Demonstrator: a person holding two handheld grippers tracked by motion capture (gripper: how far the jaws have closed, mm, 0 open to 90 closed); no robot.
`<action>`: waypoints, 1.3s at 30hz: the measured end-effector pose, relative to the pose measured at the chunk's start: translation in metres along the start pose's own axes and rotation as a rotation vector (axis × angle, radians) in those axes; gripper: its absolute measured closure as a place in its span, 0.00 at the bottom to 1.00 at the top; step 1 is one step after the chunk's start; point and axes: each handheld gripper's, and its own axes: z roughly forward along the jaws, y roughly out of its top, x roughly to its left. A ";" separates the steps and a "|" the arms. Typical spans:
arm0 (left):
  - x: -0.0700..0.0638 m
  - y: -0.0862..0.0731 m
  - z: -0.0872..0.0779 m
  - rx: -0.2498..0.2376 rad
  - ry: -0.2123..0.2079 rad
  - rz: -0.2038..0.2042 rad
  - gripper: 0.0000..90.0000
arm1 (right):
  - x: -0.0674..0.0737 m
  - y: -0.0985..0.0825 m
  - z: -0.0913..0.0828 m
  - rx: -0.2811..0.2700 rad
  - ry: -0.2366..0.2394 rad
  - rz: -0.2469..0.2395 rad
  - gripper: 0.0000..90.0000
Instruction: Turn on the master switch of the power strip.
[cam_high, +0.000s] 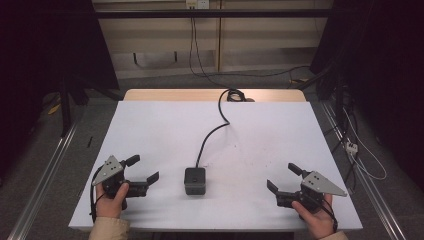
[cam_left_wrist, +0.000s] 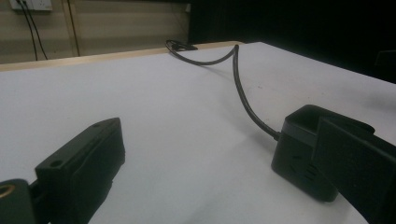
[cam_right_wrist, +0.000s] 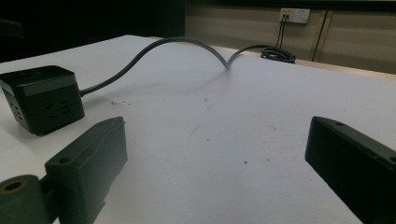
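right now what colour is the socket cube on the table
Black, as is its cable; the socket cube shows best in the right gripper view.

A power cube sits on the counter between the left tool and right tool; its cable runs to the far edge.

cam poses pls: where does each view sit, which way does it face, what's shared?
High view: above the near table edge, looking forward and down; both hands, left gripper and right gripper open.
Left gripper view: low over the table, between its jaws, socket cube at right.
Right gripper view: low, cube at left.
Shared: cube and its cable.
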 end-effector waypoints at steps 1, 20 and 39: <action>0.000 0.000 0.000 0.002 -0.002 0.000 0.02 | 0.000 0.000 0.000 0.001 -0.001 0.000 0.05; -0.005 0.002 0.003 -0.007 -0.026 0.019 0.03 | 0.000 0.001 0.002 -0.002 0.006 -0.004 0.06; -0.015 0.007 0.013 0.002 -0.090 0.010 0.03 | 0.001 0.001 0.003 -0.001 0.019 -0.010 0.06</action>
